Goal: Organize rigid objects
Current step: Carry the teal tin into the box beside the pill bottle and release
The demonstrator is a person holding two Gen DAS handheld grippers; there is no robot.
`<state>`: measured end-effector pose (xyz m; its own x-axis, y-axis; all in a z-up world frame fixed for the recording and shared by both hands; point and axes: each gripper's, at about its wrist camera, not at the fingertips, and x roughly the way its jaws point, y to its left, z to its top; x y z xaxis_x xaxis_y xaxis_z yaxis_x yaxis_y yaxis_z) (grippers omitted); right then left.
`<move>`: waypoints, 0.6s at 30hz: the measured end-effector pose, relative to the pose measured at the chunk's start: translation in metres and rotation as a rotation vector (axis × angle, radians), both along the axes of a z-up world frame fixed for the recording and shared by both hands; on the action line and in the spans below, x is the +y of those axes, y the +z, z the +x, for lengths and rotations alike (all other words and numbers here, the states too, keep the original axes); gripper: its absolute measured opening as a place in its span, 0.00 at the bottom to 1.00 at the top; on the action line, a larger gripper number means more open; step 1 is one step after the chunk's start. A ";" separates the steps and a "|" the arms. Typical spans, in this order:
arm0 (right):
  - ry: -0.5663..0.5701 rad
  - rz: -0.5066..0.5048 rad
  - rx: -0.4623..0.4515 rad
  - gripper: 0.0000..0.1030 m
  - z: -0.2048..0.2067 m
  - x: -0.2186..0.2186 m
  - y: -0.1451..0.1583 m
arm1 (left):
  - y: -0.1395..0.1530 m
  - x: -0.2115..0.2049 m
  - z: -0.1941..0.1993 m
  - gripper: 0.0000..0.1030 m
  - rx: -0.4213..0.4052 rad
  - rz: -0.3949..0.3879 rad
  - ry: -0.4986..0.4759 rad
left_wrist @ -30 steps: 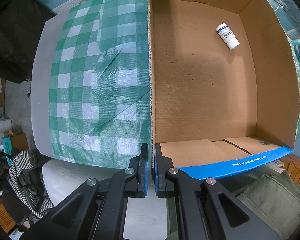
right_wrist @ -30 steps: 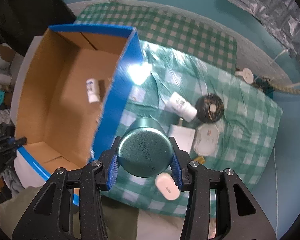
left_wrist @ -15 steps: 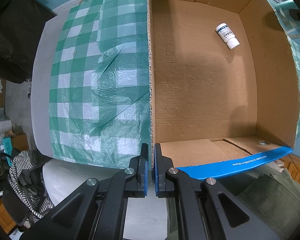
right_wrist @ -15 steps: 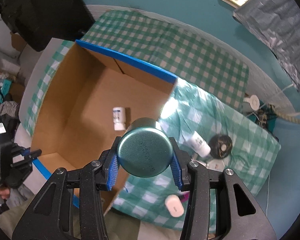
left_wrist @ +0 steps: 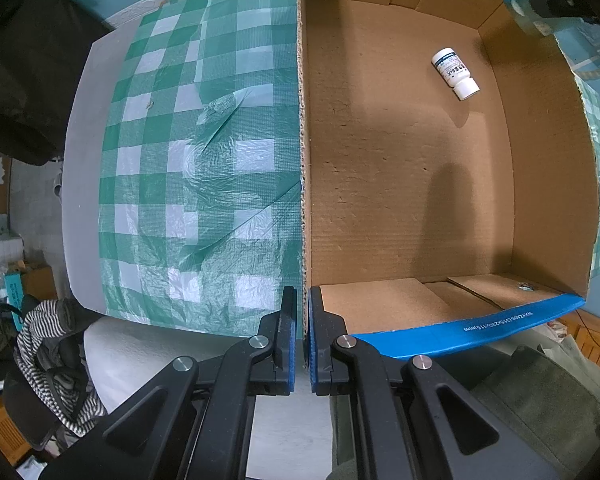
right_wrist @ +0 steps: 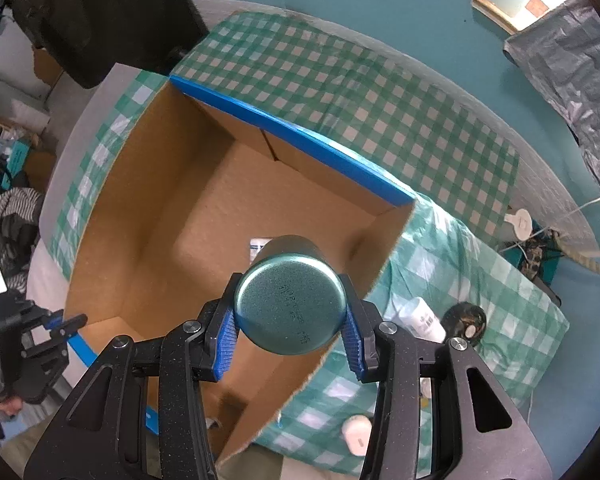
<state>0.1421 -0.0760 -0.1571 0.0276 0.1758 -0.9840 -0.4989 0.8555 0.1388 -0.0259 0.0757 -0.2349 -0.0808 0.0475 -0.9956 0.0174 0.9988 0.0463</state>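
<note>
Gripping a teal metal can (right_wrist: 291, 304) between its blue pads, the right gripper (right_wrist: 290, 322) points straight down with the can's flat end facing the camera; the jaws are clamped on the can's sides. In the right wrist view the can hangs over the open cardboard box (right_wrist: 112, 208), above the box floor toward the 4 o'clock corner.

The left gripper (left_wrist: 302, 334) has its jaws closed on the box's side wall near the front corner, apparently steadying the box.

Step in hand: transfer of the can into the box. Judged from the can's position over the opening, the carry is nearly complete. The next move calls for lowering the can clear of the wall at 4 o'clock, setting it on the floor, then opening the jaws. Risk: the can could land on the item already inside.

Box contents: one white pill bottle (left_wrist: 455, 74), lying on its side at 1 o'clock in the left wrist view. The rest of the floor is bare.

Outside the box, on the checked cloth (right_wrist: 380, 92) over the bench, at 4 o'clock in the right wrist view: a second white bottle (right_wrist: 423, 319), a dark round object (right_wrist: 465, 320) and a small white object (right_wrist: 356, 434) await sorting.
</note>
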 end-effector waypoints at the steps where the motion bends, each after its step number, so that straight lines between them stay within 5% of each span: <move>1: 0.003 -0.002 0.003 0.43 0.001 0.002 -0.002 | 0.000 -0.001 0.000 0.05 0.000 0.000 0.000; 18: 0.005 -0.038 0.053 0.43 0.003 0.002 -0.033 | 0.000 0.001 -0.001 0.05 0.000 -0.001 -0.001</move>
<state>0.1449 -0.0738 -0.1898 -0.0250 0.1387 -0.9900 -0.4959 0.8582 0.1328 -0.0267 0.0768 -0.2349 -0.0809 0.0463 -0.9957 0.0187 0.9988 0.0449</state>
